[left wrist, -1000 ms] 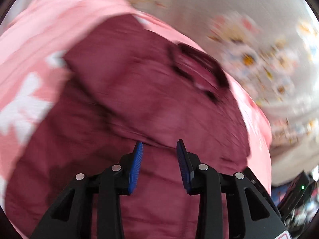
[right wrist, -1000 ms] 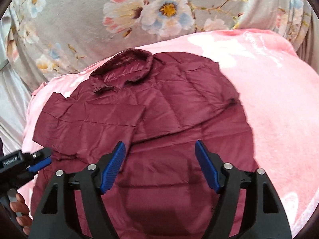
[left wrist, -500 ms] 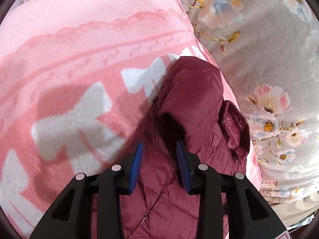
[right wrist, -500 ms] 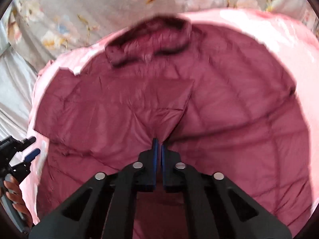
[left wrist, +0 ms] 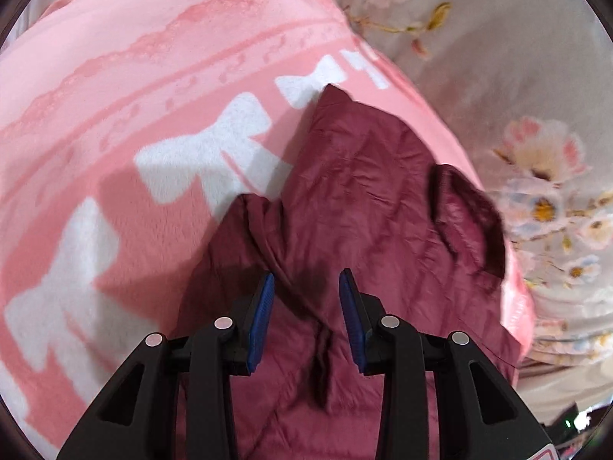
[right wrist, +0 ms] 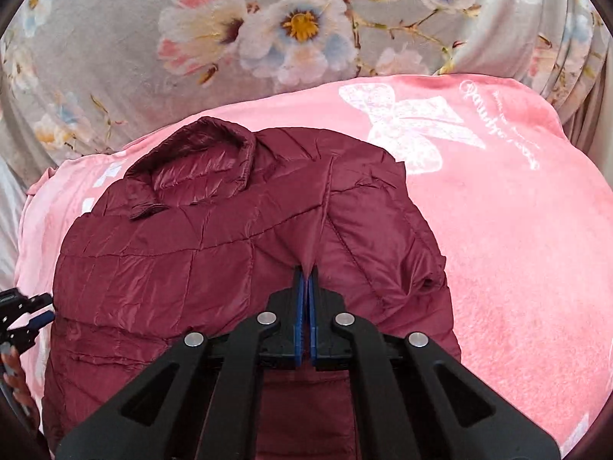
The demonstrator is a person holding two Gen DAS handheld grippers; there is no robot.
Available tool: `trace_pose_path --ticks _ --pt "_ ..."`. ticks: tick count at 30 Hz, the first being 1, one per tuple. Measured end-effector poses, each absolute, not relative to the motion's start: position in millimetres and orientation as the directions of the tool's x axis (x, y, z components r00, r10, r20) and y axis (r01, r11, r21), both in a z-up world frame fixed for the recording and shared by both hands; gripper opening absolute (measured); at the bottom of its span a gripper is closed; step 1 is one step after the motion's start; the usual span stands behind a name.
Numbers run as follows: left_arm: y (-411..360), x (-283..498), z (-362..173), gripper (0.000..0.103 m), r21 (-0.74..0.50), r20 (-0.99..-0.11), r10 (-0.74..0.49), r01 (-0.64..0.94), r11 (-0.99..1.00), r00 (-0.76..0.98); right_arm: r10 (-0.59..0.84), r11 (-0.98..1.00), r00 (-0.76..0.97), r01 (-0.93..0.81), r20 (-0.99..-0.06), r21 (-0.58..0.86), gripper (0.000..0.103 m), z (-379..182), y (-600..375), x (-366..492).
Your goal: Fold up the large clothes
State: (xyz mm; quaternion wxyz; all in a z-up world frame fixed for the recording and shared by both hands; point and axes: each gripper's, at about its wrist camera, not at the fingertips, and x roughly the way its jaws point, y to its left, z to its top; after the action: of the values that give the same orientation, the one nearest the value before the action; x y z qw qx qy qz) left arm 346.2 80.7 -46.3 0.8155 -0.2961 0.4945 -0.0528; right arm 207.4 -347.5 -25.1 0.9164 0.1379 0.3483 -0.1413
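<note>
A maroon quilted jacket point(right wrist: 191, 260) lies on a pink blanket point(right wrist: 517, 249) with its collar point(right wrist: 199, 168) at the far end. My right gripper point(right wrist: 306, 287) is shut on a pinch of the jacket's fabric near its middle, which pulls up a taut ridge towards the shoulder. In the left wrist view, my left gripper point(left wrist: 306, 299) hovers over the jacket point(left wrist: 364, 199) near its side edge. Its jaws stand apart, and a raised fold runs beneath and between them without being pressed. The collar point(left wrist: 467, 222) is off to the right there. The left gripper point(right wrist: 23, 314) also shows at the right wrist view's left edge.
The pink blanket point(left wrist: 134, 115) has white bow prints and spreads wide on both sides of the jacket. A grey floral sheet point(right wrist: 268, 30) lies beyond the collar end. A person's fingers point(right wrist: 7, 364) show at the left edge, holding the left gripper.
My right gripper went from wide open to shut on the jacket's fabric and drew it up into a ridge. My left gripper swung across the jacket to its side edge, jaws unchanged.
</note>
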Motion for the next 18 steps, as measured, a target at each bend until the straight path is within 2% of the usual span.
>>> trace_pose_path --ticks 2,3,4,7,13,18 --pt "80.3 355.8 -55.2 0.028 -0.492 -0.805 -0.337 -0.231 0.840 0.488 -0.154 0.922 0.716 0.352 -0.681 0.161 0.001 -26.8 -349.9 209.6" --pt "81.0 358.9 -57.3 0.017 -0.461 -0.817 -0.301 -0.244 0.853 0.491 -0.149 0.921 0.717 0.352 -0.681 0.169 0.001 -26.8 -351.1 209.7" --pt "80.9 360.3 -57.0 0.011 -0.433 -0.825 -0.272 -0.246 0.867 0.496 -0.139 0.918 0.721 0.351 -0.679 0.184 0.001 -26.6 -354.2 208.9" --pt "74.8 363.6 -52.3 0.000 -0.346 -0.840 -0.208 -0.200 0.917 0.502 -0.143 0.913 0.720 0.361 -0.679 0.191 0.001 -28.1 -357.6 207.2" --pt "62.1 358.6 -59.8 0.000 -0.197 -0.856 -0.099 -0.143 0.970 0.507 -0.134 0.904 0.628 0.394 -0.767 0.165 0.001 -81.1 -355.6 206.1" --pt "48.7 355.6 -62.7 0.000 -0.081 -0.845 -0.007 -0.115 0.990 0.534 -0.189 0.919 0.612 0.386 -0.768 0.082 0.001 -85.1 -345.1 209.9"
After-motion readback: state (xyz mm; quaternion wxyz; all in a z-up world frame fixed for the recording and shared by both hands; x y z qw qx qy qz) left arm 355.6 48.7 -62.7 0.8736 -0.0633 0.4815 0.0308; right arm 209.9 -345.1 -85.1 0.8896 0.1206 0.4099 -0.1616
